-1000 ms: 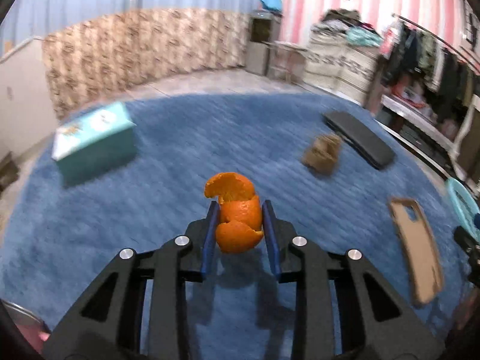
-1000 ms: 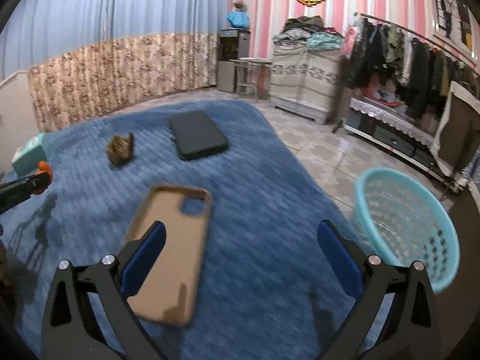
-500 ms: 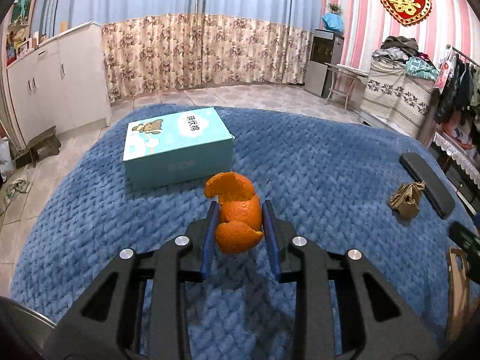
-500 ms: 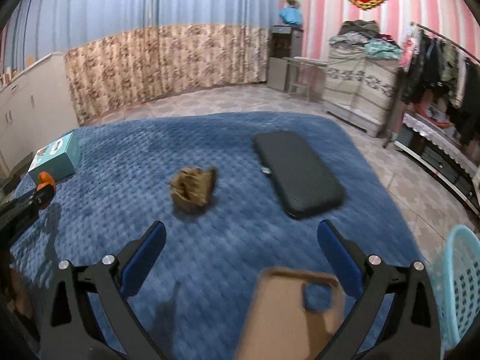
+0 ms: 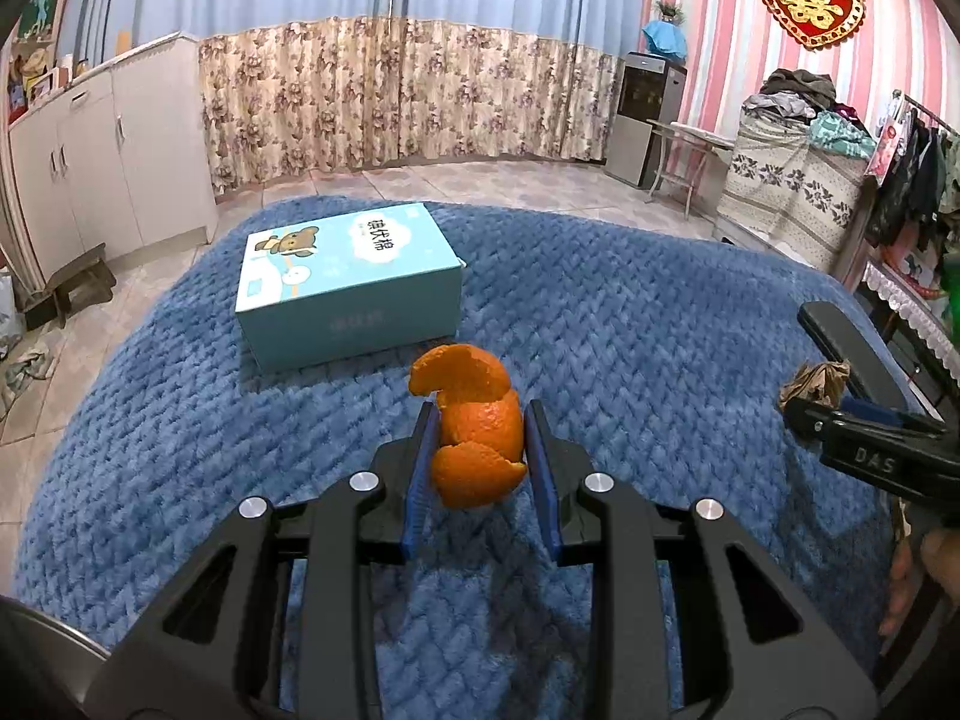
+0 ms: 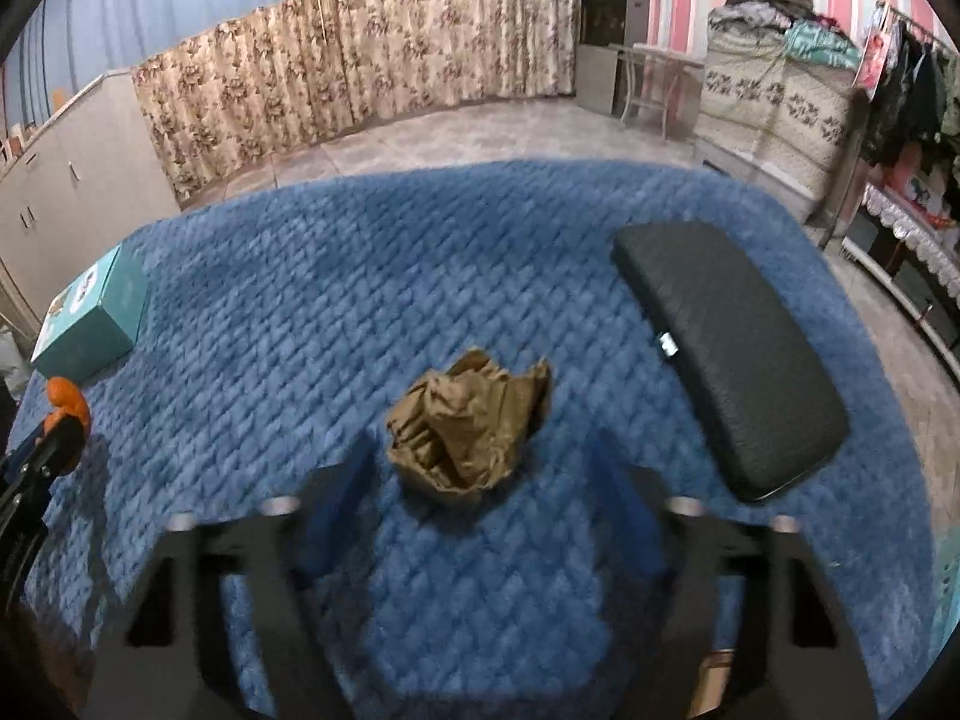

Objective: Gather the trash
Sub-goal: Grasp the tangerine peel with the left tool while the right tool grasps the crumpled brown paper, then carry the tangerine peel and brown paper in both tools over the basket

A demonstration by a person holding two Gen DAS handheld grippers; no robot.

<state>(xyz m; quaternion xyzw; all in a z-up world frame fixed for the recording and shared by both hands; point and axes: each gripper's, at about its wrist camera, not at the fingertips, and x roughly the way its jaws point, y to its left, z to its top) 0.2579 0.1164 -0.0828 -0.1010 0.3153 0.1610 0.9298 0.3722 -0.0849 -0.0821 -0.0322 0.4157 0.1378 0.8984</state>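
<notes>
Two pieces of trash in play, one per hand. The left gripper (image 5: 480,468) is pinching a curl of orange peel (image 5: 474,432) between its blue pads, held up off the blue blanket (image 5: 660,360); a light-blue tissue box (image 5: 351,285) sits beyond it.

The right gripper (image 6: 480,480) is low over a crumpled brown paper wad (image 6: 468,429), fingers blurred, jaws closing, with the wad between them. I can't see the pads pressing on it yet. The wad lies on the blanket, a black case (image 6: 729,354) well off to its side.

Step in hand, as I judge it: picking up the second scrap while the first is carried.

Next move calls for finishing the squeeze on the paper, which should crush easily, then lifting. No bin is plainly visible from here, so both loads need carrying off to wherever it stands.
</notes>
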